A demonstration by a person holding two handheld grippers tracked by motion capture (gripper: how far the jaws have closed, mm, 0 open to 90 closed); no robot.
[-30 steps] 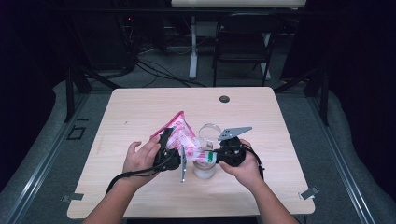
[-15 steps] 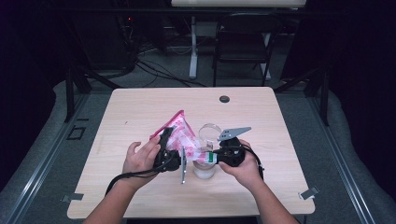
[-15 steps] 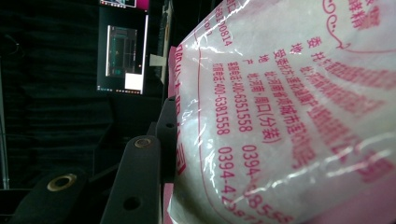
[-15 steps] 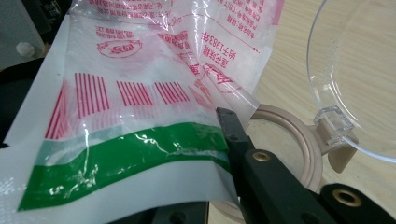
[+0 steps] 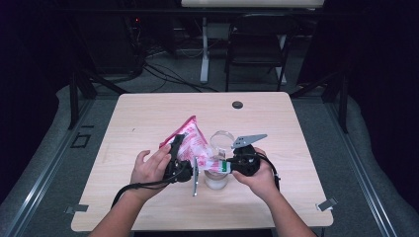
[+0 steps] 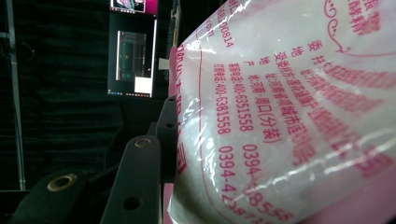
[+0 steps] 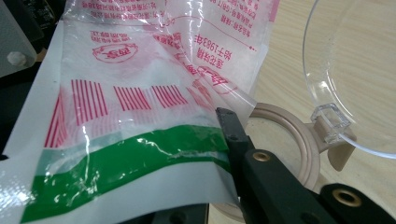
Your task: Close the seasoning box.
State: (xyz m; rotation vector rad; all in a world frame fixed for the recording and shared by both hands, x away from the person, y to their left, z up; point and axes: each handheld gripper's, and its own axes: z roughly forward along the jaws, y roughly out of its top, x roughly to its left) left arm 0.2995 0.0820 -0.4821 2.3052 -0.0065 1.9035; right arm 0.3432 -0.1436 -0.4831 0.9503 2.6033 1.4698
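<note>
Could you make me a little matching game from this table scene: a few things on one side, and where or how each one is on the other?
Things:
1. plastic bag
2. clear lid
3. dark round spot
4. jar

States:
A. hinged open, tipped back
B. held by both tongs
C. alone near the table's far edge
D. standing under the bag's corner

Pairs: 1-B, 2-A, 3-C, 4-D

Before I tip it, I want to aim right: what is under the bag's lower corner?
Under the bag, the right tongs pinch its corner above a jar's beige rim, its clear lid hinged open. The bag covers most of the opening, so the jar's inside cannot be seen.
</note>
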